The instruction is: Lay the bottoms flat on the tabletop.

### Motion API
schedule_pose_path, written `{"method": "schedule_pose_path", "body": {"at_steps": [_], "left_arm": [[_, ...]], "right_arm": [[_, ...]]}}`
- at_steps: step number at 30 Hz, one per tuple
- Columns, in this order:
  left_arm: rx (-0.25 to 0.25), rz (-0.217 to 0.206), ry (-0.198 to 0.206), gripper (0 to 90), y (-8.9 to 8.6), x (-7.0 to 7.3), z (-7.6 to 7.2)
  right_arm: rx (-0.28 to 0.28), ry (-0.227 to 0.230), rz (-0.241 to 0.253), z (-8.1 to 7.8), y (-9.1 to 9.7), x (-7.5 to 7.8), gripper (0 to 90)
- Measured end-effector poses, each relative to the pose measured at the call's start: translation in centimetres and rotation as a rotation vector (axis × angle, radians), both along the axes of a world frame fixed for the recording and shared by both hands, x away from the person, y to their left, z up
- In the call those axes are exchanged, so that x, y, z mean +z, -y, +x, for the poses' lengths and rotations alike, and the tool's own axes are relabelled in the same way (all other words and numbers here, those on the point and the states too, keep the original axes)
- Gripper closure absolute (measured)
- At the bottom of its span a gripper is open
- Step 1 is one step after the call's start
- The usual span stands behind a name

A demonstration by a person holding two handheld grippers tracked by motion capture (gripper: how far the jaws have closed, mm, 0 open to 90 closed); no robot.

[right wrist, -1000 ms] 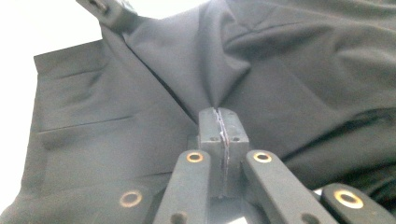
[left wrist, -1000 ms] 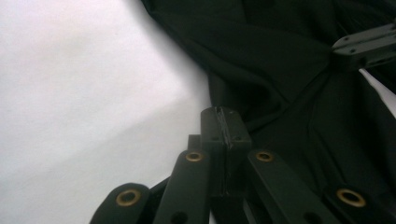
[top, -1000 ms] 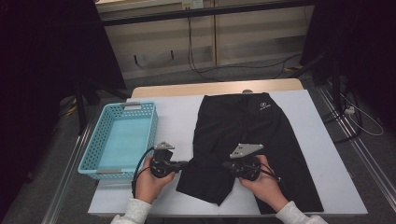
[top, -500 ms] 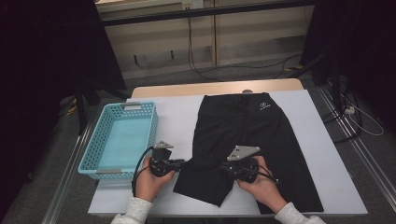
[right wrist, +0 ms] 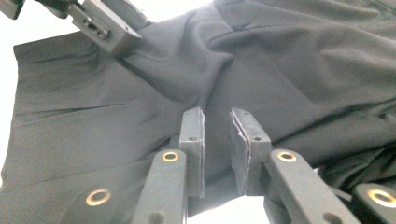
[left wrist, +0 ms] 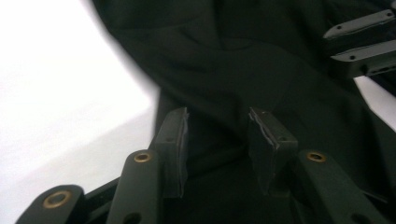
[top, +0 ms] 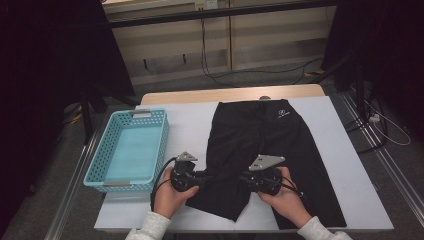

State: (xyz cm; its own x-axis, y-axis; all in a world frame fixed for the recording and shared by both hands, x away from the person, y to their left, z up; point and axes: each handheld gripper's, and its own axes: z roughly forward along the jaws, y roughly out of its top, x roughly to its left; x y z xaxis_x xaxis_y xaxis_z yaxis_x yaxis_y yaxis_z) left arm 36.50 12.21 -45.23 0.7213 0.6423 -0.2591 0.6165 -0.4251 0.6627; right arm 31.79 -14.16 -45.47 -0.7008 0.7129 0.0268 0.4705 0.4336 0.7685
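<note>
A pair of black shorts (top: 265,150) lies flat on the white-covered table (top: 345,150), waistband toward the far edge and a small white logo near it. One leg reaches straight down to the near edge on the right; the other leg angles across toward the near middle, creased and wrinkled.

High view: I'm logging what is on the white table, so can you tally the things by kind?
Black shorts: 1
Turquoise basket: 1
Handheld grippers: 2, the left gripper and the right gripper, both at the shorts
Total: 4
</note>
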Motion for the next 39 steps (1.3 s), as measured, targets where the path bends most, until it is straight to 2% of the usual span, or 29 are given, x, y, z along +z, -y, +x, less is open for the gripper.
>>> {"method": "schedule_pose_path", "body": {"at_steps": [1, 3, 5, 7, 8, 11, 16, 18, 20, 26, 30, 34, 35, 36, 37, 38, 39], "left_arm": [[-0.003, 0.011, 0.014, 59.0, 0.1, 0.1, 0.0], [-0.002, 0.021, 0.012, 61.0, 0.3, 0.0, 0.0], [-0.014, 0.038, 0.01, 71.8, 0.3, -0.2, 0.1], [-0.012, 0.024, -0.008, 87.1, 0.3, 0.0, 0.2], [-0.006, 0.019, -0.001, 89.2, 0.3, 0.3, 0.3], [0.02, -0.017, 0.014, 89.6, -0.4, 1.2, 0.9], [0.102, -0.062, 0.038, 89.7, -2.4, 2.3, 2.2], [0.121, -0.062, 0.038, 89.7, -2.8, 2.2, 2.8], [0.146, -0.045, 0.049, 89.8, -3.0, 2.1, 3.2], [0.151, -0.036, 0.034, 89.5, -3.0, 1.5, 3.5], [0.149, -0.026, 0.043, 89.4, -2.9, 1.5, 3.5], [0.147, -0.017, 0.044, 89.3, -2.8, 1.4, 3.5], [0.144, -0.013, 0.045, 89.3, -2.8, 1.3, 3.5], [0.148, -0.015, 0.043, 89.3, -2.8, 1.3, 3.5], [0.147, -0.01, 0.046, 89.3, -2.8, 1.3, 3.5], [0.15, -0.006, 0.051, 89.3, -2.8, 1.2, 3.5], [0.149, -0.006, 0.049, 89.4, -2.8, 1.2, 3.5]], "right_arm": [[-0.004, -0.001, 0.003, 0.0, 0.0, 0.0, 74.8], [-0.001, -0.002, 0.005, -0.1, 0.1, 0.0, 73.5], [0.0, -0.002, 0.002, -0.1, 0.1, 0.0, 71.5], [-0.003, -0.002, 0.0, 0.0, 0.1, 0.0, 68.2], [-0.002, -0.003, -0.002, -0.1, 0.1, 0.0, 67.1], [-0.008, -0.002, 0.001, -0.1, 0.3, 0.0, 65.6], [-0.011, -0.001, 0.007, -0.2, 0.7, 0.3, 63.8], [-0.013, -0.005, 0.007, -0.2, 0.7, 0.2, 61.8], [-0.013, -0.011, 0.002, -0.2, 0.6, 0.0, 60.7], [0.004, -0.012, 0.01, -0.4, 0.2, 0.2, 58.4], [0.065, -0.023, 0.017, -0.8, -0.7, 0.1, 58.1], [0.1, -0.043, -0.022, -1.1, -1.8, -0.5, 58.4], [0.109, -0.049, -0.042, -1.2, -2.0, -0.8, 59.6], [0.114, -0.026, -0.039, -1.3, -2.0, -1.0, 67.7], [0.123, -0.033, -0.032, -1.4, -1.9, -1.0, 79.1], [0.132, -0.049, -0.033, -1.3, -1.8, -0.8, 86.4], [0.132, -0.056, -0.042, -1.2, -1.6, -0.7, 89.2]]}}
